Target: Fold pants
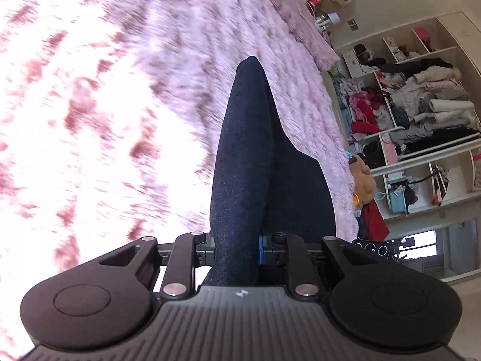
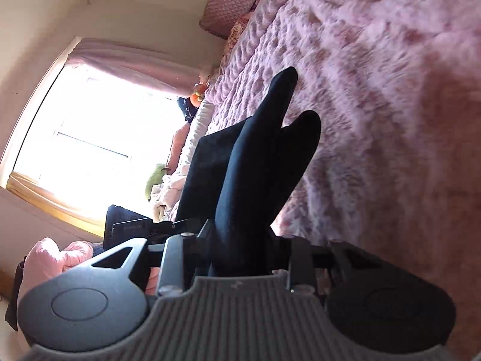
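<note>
— Where are the pants right now?

— Off the bed. The dark pants [image 1: 249,156] hang bunched in the air above the fluffy pink blanket [image 1: 120,105], pinched at two places, one by each claw.

— Are both claws actually gripping?

— The left gripper [image 1: 237,252] is, yes: its jaws are drawn in narrow and the cloth passes straight up between them, pressed on both sides. The right gripper [image 2: 240,249] looks the same, jaws close together with a thick fold of the pants [image 2: 261,162] wedged between them (the fabric hides the pads themselves, so I judge by how tightly it is squeezed).

— What is around them?

— Beside the bed on one side stand open shelves [image 1: 421,114] stuffed with clothes, with a brown teddy bear [image 1: 363,177] at the mattress edge. On the other side is a bright window [image 2: 90,138] under a pink curtain [image 2: 126,60].
</note>
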Available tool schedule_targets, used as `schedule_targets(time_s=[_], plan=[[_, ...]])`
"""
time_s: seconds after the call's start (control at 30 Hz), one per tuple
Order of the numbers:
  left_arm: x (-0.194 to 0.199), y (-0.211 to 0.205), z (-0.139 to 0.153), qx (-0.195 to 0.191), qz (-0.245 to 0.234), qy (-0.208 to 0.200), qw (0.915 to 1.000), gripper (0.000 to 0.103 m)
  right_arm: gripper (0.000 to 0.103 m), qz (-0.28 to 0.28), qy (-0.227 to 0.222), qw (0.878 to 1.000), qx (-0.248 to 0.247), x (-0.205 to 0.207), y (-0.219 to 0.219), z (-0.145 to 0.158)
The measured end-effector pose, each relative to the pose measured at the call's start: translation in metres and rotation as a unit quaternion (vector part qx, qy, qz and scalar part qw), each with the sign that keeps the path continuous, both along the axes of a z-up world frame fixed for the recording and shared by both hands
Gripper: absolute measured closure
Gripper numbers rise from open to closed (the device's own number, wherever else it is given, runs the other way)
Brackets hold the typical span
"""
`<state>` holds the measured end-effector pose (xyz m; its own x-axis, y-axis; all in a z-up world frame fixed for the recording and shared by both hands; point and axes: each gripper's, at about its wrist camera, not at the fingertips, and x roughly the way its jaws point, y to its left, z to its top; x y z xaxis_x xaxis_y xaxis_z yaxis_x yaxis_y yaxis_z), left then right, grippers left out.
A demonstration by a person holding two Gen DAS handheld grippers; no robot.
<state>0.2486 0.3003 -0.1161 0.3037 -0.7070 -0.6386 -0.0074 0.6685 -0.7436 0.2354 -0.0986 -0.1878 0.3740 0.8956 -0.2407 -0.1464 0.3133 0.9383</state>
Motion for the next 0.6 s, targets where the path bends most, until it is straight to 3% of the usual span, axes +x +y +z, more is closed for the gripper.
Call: schedule_targets(time_s=[0.1,0.17,0.23,0.27,0.33,0.4,0.47,0.53,0.6], plan=[[-0.005,0.071,-0.01,0.021,0.035,0.0,0.9992,0.076,0.076,0.022,0.03,0.999,0.032,0.03,0.086,-0.018],[-0.013,0.11,-0.026,0.047,0.058,-0.002,0.9972,0.072,0.078,0.036,0.034,0.999,0.016,0.043,0.13,-0.035],[-0.02,0.143,-0.051,0.048,0.078,0.019,0.9956,0.062,0.079,0.051,0.05,0.997,0.001,0.05,0.161,-0.055],[-0.025,0.159,-0.065,0.028,0.09,0.028,0.9952,0.055,0.08,0.056,0.053,0.997,0.0,0.053,0.167,-0.063],[-0.039,0.193,-0.084,-0.046,0.115,0.033,0.9917,0.053,0.081,0.065,0.054,0.996,0.009,0.053,0.164,-0.068],[-0.057,0.218,-0.084,-0.065,0.145,0.019,0.9871,0.05,0.079,0.068,0.061,0.996,0.009,0.05,0.147,-0.066],[-0.086,0.235,-0.068,-0.02,0.22,-0.003,0.9753,0.05,0.071,0.064,0.054,0.996,-0.018,0.042,0.12,-0.056],[-0.119,0.231,-0.044,0.013,0.282,-0.038,0.9585,0.04,0.065,0.053,0.011,0.995,-0.087,0.02,0.092,-0.031],[-0.146,0.199,-0.01,0.109,0.289,-0.084,0.9472,0.037,0.06,0.052,-0.058,0.982,-0.173,-0.001,0.081,-0.003]])
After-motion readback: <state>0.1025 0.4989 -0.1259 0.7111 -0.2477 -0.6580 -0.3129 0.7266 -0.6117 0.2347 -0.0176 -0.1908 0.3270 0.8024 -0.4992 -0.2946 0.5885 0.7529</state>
